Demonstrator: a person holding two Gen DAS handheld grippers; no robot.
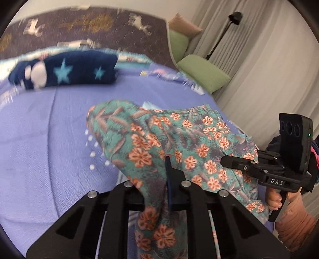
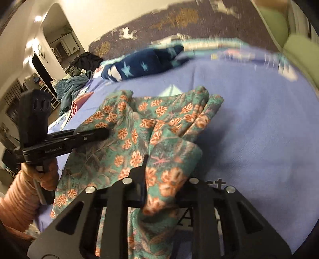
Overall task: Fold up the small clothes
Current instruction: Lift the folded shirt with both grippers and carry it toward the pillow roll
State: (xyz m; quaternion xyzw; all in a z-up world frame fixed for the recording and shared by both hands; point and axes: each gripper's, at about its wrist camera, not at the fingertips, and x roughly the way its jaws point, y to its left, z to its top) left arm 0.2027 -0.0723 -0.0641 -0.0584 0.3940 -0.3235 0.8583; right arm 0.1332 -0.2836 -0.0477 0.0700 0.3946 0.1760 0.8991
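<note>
A teal garment with orange flowers [image 1: 159, 135] lies bunched on the lavender bedspread [image 1: 49, 129], with its near edge lifted. In the left wrist view my left gripper [image 1: 163, 166] is shut on a fold of that edge, and cloth hides one finger. The right gripper [image 1: 224, 161] reaches into the cloth from the right, held by a hand in a pink sleeve. In the right wrist view my right gripper [image 2: 151, 166] is shut on another bunch of the floral garment [image 2: 151, 119]. The left gripper [image 2: 105, 131] enters the cloth from the left.
A folded navy garment with light stars [image 1: 65, 69] lies further back on the bedspread. Behind it is a brown animal-print blanket [image 1: 89, 24]. Green pillows [image 1: 203, 73], a black lamp [image 1: 235, 18] and curtains stand to the right. A clothes pile [image 2: 73, 87] sits off the bed's left.
</note>
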